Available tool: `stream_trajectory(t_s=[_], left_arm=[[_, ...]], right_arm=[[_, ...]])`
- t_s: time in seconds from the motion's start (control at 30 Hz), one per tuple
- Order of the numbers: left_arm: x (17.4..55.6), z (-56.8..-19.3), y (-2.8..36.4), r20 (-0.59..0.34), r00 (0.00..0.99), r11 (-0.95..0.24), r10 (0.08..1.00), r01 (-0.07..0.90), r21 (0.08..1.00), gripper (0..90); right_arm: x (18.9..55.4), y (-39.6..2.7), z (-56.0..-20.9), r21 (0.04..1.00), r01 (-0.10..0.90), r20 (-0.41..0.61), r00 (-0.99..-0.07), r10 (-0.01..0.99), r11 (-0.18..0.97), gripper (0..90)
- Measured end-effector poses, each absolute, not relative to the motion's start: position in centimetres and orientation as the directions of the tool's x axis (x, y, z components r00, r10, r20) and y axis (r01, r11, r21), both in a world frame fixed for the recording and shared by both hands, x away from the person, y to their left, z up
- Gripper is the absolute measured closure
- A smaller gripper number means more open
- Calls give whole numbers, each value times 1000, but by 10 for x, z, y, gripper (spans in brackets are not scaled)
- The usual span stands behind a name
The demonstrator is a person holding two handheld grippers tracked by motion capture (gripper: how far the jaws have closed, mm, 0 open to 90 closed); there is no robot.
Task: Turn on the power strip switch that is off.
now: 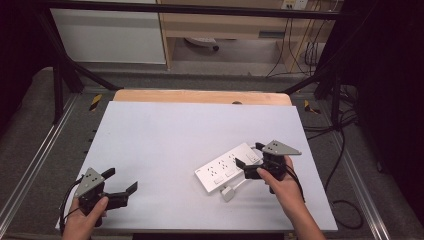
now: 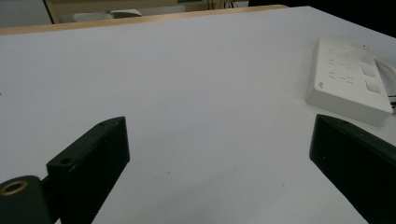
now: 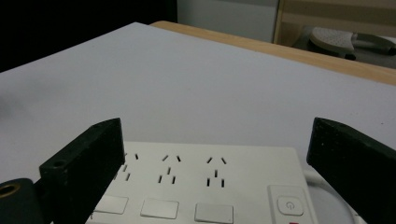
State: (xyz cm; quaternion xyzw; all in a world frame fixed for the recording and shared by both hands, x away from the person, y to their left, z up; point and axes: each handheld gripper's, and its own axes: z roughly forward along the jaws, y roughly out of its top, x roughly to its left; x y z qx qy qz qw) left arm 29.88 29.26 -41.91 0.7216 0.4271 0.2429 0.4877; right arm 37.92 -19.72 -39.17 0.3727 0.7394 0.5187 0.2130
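Note:
A white power strip (image 1: 225, 168) with several sockets and switches lies at an angle on the right half of the white table (image 1: 175, 140). Its white plug and cord (image 1: 229, 193) sit by its near side. My right gripper (image 1: 249, 155) hovers over the strip's right end, open. In the right gripper view the strip (image 3: 205, 182) lies below and between the wide jaws of that gripper (image 3: 215, 128), and neither pad touches it. My left gripper (image 1: 121, 180) rests at the near left, open and holding nothing. In the left gripper view the strip (image 2: 348, 79) shows far right, beyond the gripper (image 2: 219, 126).
A wooden strip (image 1: 200, 96) runs along the table's far edge. Black frame bars (image 1: 60, 75) stand at both far corners. Cables (image 1: 340, 150) trail on the floor to the right. Between the two grippers lies bare tabletop.

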Motion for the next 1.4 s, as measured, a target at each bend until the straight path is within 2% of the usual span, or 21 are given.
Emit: stream_trajectory(t_s=[0.5, 1.4], left_arm=[[298, -418, 292, -64, 521, -159, 851, 372, 914, 50], [298, -419, 291, -68, 523, -158, 850, 375, 913, 50]], right_arm=[[364, -229, -366, 955, 273, 72, -599, 798, 118, 37], [345, -273, -372, 951, 279, 39, -527, 849, 129, 33]])
